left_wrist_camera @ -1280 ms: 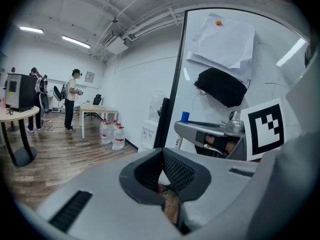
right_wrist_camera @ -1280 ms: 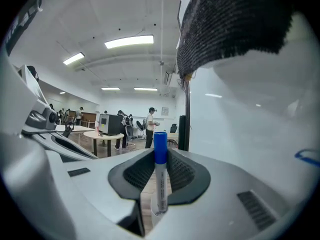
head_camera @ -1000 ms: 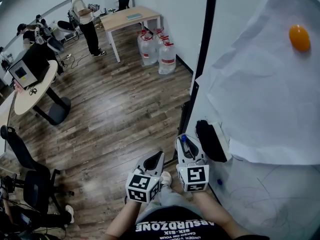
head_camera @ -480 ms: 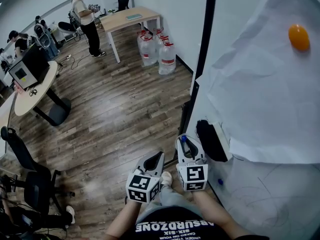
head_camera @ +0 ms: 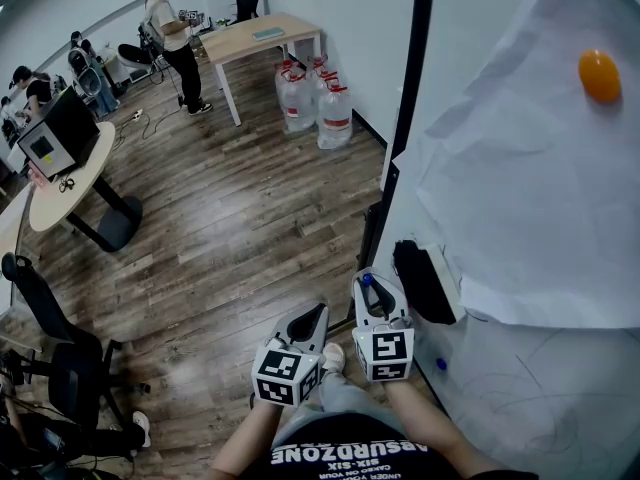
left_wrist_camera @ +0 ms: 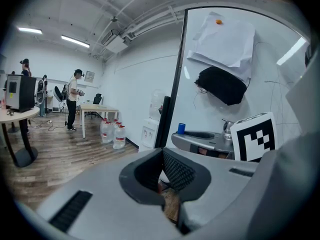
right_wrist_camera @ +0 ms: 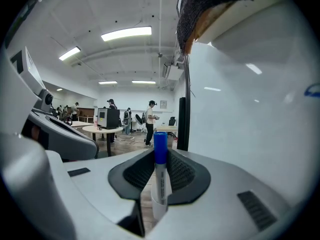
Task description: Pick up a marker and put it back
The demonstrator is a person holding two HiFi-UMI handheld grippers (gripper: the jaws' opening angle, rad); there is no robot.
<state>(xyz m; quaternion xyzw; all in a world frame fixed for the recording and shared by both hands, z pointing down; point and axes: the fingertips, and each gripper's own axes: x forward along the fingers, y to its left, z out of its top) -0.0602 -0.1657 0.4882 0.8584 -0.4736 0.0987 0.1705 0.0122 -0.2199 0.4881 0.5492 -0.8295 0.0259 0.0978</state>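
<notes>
A white marker with a blue cap (right_wrist_camera: 160,170) stands clamped between the jaws of my right gripper (right_wrist_camera: 159,176), cap outward. In the head view the same marker (head_camera: 367,284) pokes out of the right gripper (head_camera: 375,301), which hangs just left of the whiteboard (head_camera: 520,148) and below its black eraser (head_camera: 423,280). My left gripper (head_camera: 306,323) sits beside it, lower and to the left, jaws shut with nothing between them (left_wrist_camera: 167,191). The left gripper view shows the right gripper (left_wrist_camera: 215,143) with the blue cap (left_wrist_camera: 181,128).
White paper (head_camera: 540,168) hangs on the whiteboard under an orange magnet (head_camera: 599,75). Blue scribbles mark the board low down (head_camera: 440,364). Water jugs (head_camera: 315,103), a desk (head_camera: 262,36), a round table (head_camera: 70,183), office chairs and several people fill the wood-floored room at left.
None of the grippers or the marker has visibly moved. People in the far room have shifted a little.
</notes>
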